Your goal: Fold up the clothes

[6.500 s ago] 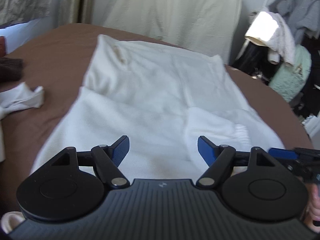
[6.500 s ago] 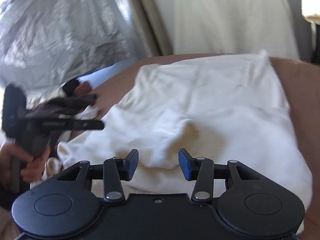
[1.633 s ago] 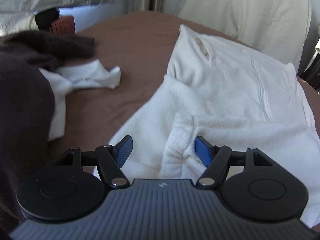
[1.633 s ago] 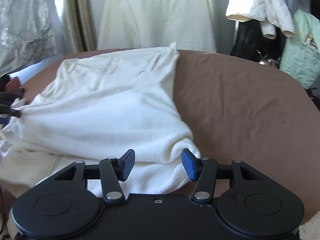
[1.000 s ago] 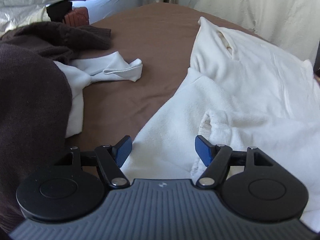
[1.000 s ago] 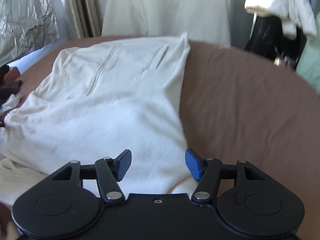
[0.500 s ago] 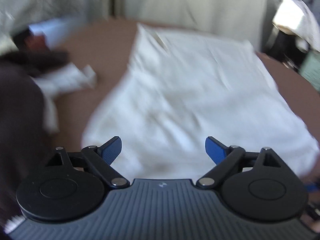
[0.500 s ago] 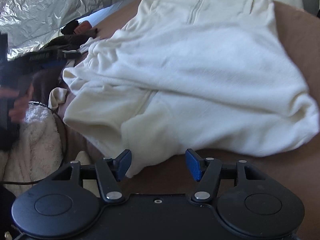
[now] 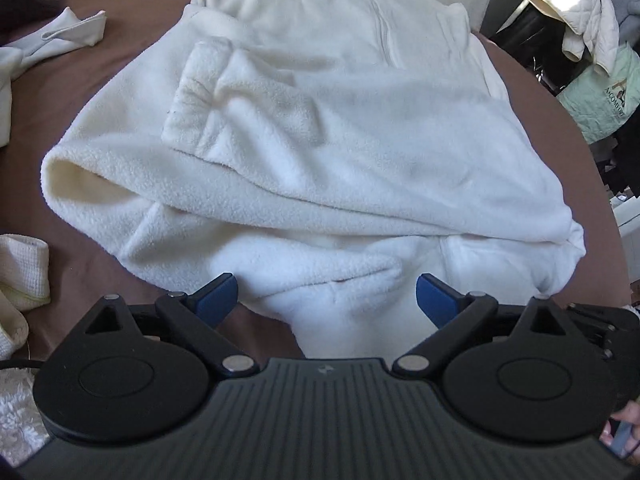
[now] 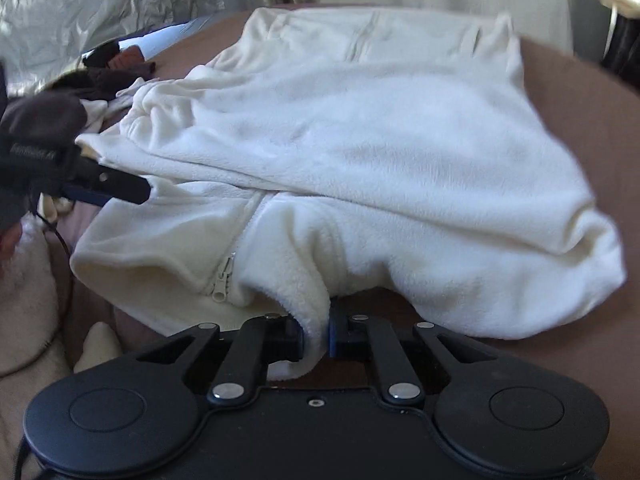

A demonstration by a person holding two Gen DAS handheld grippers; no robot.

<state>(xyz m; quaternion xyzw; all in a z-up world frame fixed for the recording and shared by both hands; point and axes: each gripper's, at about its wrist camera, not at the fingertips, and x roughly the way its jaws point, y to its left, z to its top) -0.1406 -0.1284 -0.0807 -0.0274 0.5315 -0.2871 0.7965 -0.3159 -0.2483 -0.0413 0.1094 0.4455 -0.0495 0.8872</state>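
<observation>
Cream fleece [image 9: 360, 128] spread across the brown bed [image 9: 132, 68], zip front facing up, one sleeve laid over the chest with its cuff [image 9: 192, 92] near the left shoulder, the near hem bunched and rumpled rather than flat. Right gripper [image 10: 316, 338] clamped on the hem edge just beside the zip pull [image 10: 221, 280], fingers pinched tight on a fold of fleece, probably to lift or draw that lower edge for a fold up toward the collar. Left gripper [image 9: 326, 294] low over the same hem further along, fingers spread wide with loose fleece between them and nothing pinched, seemingly lined up for a matching hold so the hem rises evenly. Partly folded by the look of it: sleeve in, body still full length. Off to the left, a white garment [image 9: 60, 36] and dark clothes [image 10: 52, 112] heaped on the bed; beyond the right edge, a quilted jacket [image 9: 576, 12] hanging.
</observation>
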